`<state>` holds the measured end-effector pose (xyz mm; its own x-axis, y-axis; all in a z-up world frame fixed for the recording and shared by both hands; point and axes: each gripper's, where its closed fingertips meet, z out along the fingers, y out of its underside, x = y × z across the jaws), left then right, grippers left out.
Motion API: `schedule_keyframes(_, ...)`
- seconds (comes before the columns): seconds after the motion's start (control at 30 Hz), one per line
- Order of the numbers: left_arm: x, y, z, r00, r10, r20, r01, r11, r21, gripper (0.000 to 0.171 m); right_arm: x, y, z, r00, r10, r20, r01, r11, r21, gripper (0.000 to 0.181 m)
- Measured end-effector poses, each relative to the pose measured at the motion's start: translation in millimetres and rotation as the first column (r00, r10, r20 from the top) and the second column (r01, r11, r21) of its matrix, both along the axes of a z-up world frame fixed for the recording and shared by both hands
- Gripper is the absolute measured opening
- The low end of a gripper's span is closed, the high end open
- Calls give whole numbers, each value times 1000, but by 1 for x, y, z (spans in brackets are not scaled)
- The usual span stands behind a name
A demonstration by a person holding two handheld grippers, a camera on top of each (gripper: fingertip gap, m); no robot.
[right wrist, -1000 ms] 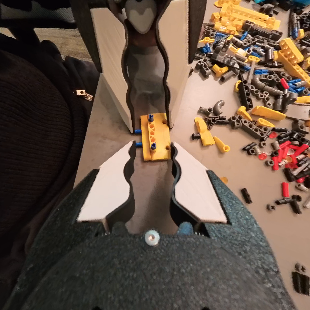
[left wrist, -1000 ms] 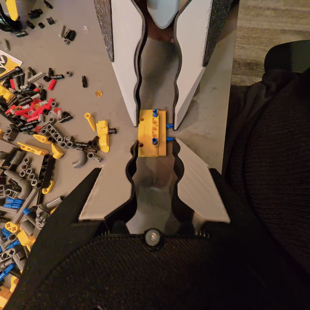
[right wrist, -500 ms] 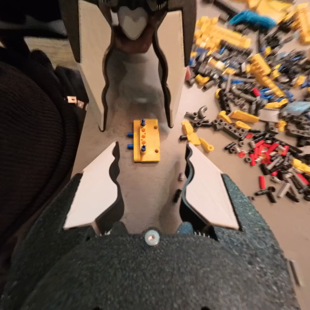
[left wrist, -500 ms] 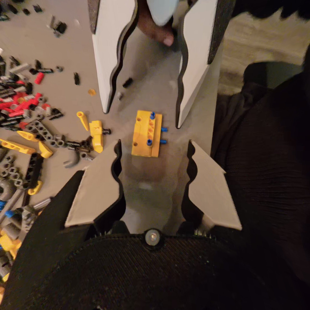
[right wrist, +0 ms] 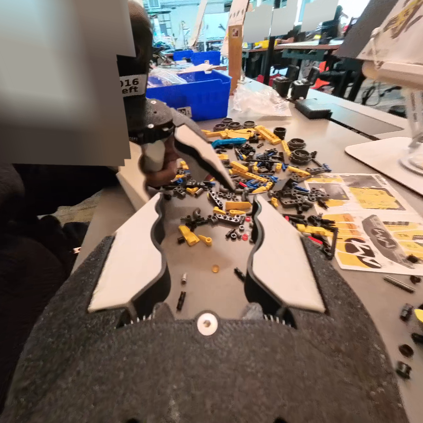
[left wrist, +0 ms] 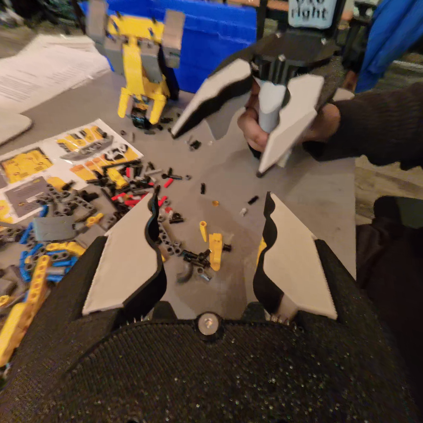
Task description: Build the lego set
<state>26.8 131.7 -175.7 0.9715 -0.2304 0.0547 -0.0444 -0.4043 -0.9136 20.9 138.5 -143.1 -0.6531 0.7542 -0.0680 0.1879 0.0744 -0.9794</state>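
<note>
Taking the sticker sheet [left wrist: 68, 160] as landmark, the loose lego pieces [left wrist: 128, 190] are spread just right of it on the table [left wrist: 309, 194], presumably for easy picking. Further right, the left gripper [left wrist: 210, 201] and the right gripper [right wrist: 207, 206] are both held above the scatter, jaws spread and empty. One part-built yellow model [left wrist: 139, 75] is seen beyond the sheet.

Both grippers spread wide above scattered lego pieces [left wrist: 194, 256].

Left gripper [left wrist: 209, 201] empty, over the grey table [left wrist: 309, 201]; right gripper [left wrist: 215, 155] opposite, gripped by a hand [left wrist: 254, 128]; yellow model [left wrist: 139, 66] behind.
</note>
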Motion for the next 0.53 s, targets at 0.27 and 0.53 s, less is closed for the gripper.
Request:
schedule_keyframes(0.27, 7, -7, 5, 991, -61, 118, 56, 998, 42, 91, 1, -1, 2, 999, 18, 31, -15, 995, -97, 82)
schedule_keyframes(0.53, -5, -4, 10, 993, 11, 117, -20, 997, 78, 86, -2, -3, -11, 994, 25, 111, -16, 997, -81, 68)
